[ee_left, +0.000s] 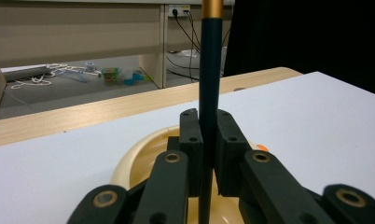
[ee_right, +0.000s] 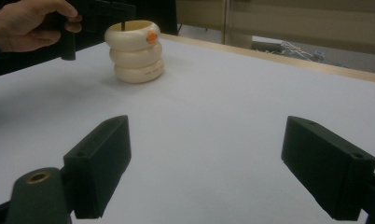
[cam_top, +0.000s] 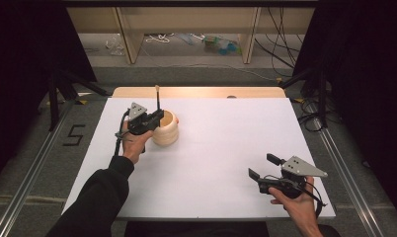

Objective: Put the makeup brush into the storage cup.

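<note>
- Right now my left gripper (ee_left: 208,154) has its jaws clamped on a thin dark stick (ee_left: 210,70) with a gold band, held upright over the mouth of a cream ribbed pot (ee_right: 135,51); its lower end sits inside the pot.
- Stick looks light, stiff and smooth; I judge it could slide or swivel between the pads, so I'd grip mid-shaft, squarely.
- Pot looks light and tippable.
- Right gripper (cam_top: 265,168) rests well apart, jaws wide, nothing between them.
- White table (cam_top: 226,148), matte, flat, otherwise bare.
- Beyond it: wooden shelving (cam_top: 186,29), floor cables, dark curtains.
</note>
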